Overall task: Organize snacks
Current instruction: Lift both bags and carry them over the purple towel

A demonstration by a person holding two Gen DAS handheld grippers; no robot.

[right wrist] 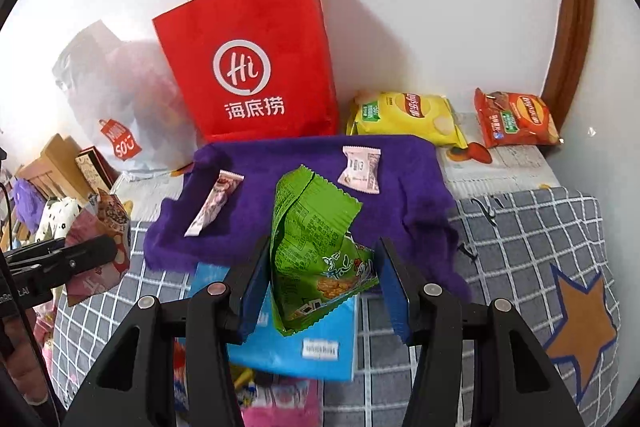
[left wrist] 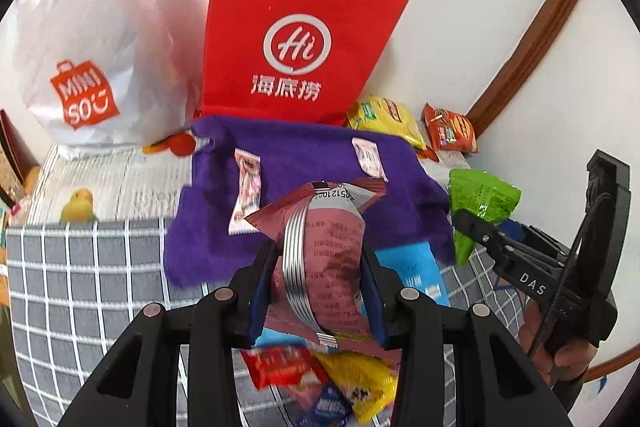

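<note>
My left gripper (left wrist: pixel 316 283) is shut on a dark pink snack packet (left wrist: pixel 324 259) with a silver back seam, held above the near edge of a purple cloth (left wrist: pixel 304 163). My right gripper (right wrist: pixel 320 287) holds a green snack packet (right wrist: pixel 316 247) between its jaws over the cloth (right wrist: pixel 280 163); it also shows in the left wrist view (left wrist: pixel 480 203). Two small pink-white candy packets lie on the cloth (right wrist: pixel 214 203) (right wrist: pixel 360 169). The left gripper with its pink packet shows at the left of the right wrist view (right wrist: pixel 80 255).
A red Haidilao paper bag (right wrist: pixel 256 67) and a white Miniso plastic bag (left wrist: pixel 84 67) stand against the wall. A yellow (right wrist: pixel 408 115) and a red chip bag (right wrist: pixel 516 123) lie at the back right. A blue packet (right wrist: pixel 292 343) and several loose snacks (left wrist: pixel 320 379) lie on the grey checked cloth (right wrist: pixel 520 227).
</note>
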